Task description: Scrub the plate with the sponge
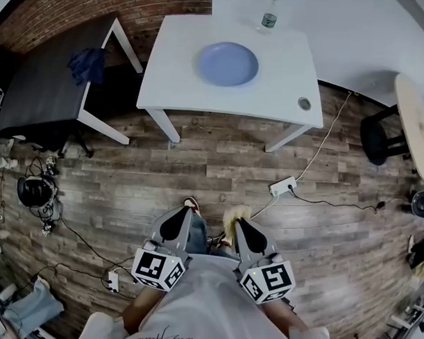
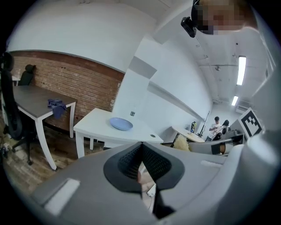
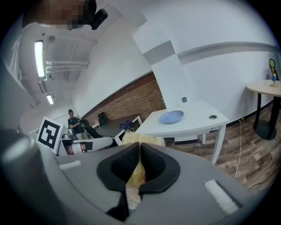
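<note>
The blue plate (image 1: 227, 64) lies on the white table (image 1: 173, 80) far ahead of me; it also shows in the left gripper view (image 2: 120, 124) and the right gripper view (image 3: 171, 116). Both grippers are held low and close to the person's body, well away from the table. My right gripper (image 1: 241, 222) (image 3: 139, 146) is shut on a yellow fibrous sponge (image 1: 235, 215) (image 3: 142, 138), which sticks out past the jaw tips. Beside it, my left gripper (image 1: 183, 211) (image 2: 141, 145) is shut with nothing between its pads.
A water bottle (image 1: 270, 16) stands at the table's far edge, and a cable hole (image 1: 304, 103) is in its near right corner. A dark desk (image 1: 48, 83) with a blue cloth (image 1: 87, 64) stands to the left. A power strip (image 1: 282, 186) with cables lies on the wooden floor. At the right are a round table (image 1: 415, 117) and a stool (image 1: 376, 136).
</note>
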Tool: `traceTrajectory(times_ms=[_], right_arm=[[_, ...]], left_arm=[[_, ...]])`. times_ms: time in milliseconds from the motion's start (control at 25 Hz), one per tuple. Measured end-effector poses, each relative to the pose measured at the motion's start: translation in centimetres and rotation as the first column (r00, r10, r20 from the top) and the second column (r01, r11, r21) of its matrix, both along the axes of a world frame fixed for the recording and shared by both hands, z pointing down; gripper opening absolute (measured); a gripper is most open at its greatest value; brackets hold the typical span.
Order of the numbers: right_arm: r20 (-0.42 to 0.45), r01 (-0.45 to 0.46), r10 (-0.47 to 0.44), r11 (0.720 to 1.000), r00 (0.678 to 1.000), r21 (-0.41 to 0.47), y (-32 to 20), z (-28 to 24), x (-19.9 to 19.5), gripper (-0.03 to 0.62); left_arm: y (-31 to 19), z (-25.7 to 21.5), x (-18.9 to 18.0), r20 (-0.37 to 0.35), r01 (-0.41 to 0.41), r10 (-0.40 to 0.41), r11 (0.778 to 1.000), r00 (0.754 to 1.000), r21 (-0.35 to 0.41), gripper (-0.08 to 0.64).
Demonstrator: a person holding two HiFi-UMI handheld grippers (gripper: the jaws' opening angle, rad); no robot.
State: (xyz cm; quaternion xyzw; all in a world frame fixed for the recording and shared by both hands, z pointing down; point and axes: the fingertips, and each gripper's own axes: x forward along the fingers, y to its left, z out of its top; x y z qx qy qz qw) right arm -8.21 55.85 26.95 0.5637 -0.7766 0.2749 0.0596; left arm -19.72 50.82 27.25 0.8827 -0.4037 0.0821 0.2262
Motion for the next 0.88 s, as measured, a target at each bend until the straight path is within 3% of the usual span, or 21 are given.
traceTrajectory(times_ms=[160,280,440,640,880], right_arm=[[-0.024,-0.036,0.036,0.999,0.999,0.034,-3.5,-1.3,-0.1,0.017],[-0.091,-0.065,0.074,0.993,0.993,0.1,-6.5,-2.9,-0.1,0.018],[-0.105,-0.112,0.129,0.982,0.986,0.151,-10.1,-4.7,0.4,0.02],[-0.232,-0.194,0.262,0.94,0.937,0.28,-12.9,-8.2,3.3,0.02],[-0.273,-0.218,0.297,0.933,0.915,0.286,-14.6,-9.1,4.4,0.02]], left_arm=[[-4.5,-1.5,-1.7,-0.009,0.015,-0.015,1.0,1.0,0.021,0.012],[-7.0,-2.4,-2.5,-0.024,-0.005,0.006,0.999,1.0,0.052,0.012],[-9.4,-3.3,-3.7,-0.041,-0.023,0.026,0.996,0.999,0.081,0.012],[-12.7,-4.2,-6.3,-0.065,0.021,-0.014,0.994,0.998,0.103,0.012],[-14.4,-3.7,-8.2,-0.066,0.035,-0.029,0.995,0.997,0.088,0.012]])
